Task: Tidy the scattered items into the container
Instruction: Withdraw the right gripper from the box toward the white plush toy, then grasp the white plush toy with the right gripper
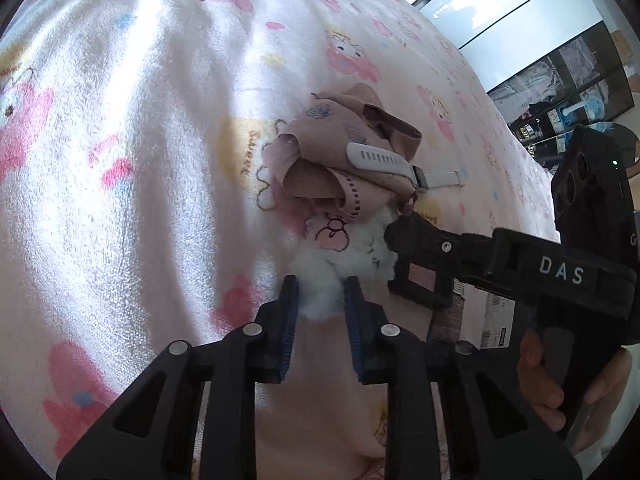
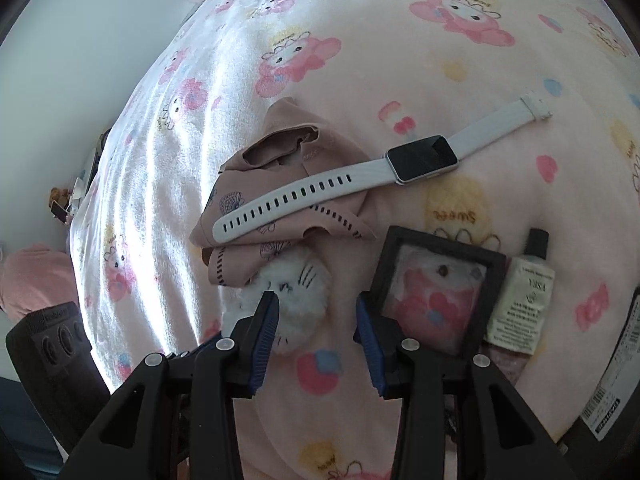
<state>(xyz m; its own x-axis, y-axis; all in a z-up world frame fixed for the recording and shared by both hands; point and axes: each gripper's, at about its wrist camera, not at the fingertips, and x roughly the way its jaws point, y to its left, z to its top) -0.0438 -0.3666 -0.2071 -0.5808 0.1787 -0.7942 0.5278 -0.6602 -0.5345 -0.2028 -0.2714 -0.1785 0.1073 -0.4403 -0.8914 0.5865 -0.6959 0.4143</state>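
On the pink cartoon blanket (image 2: 400, 60) lies a white-strapped smartwatch (image 2: 420, 158), its long strap draped over a crumpled brownish-pink cloth (image 2: 280, 168). A white plush toy (image 2: 296, 300) peeks out from under the cloth. My left gripper (image 1: 321, 300) has its blue pads pressed on a tuft of this white plush toy (image 1: 322, 292). My right gripper (image 2: 316, 316) hangs open just above the blanket, its left pad over the plush and its right pad at the edge of a black framed box (image 2: 436, 248). No container is in view.
A small cream bottle with a black cap (image 2: 524, 296) lies right of the box, and a packet with a barcode label (image 2: 612, 380) lies at the far right. A person's hand (image 1: 560, 384) holds the right tool. Shelves and a window stand beyond the bed.
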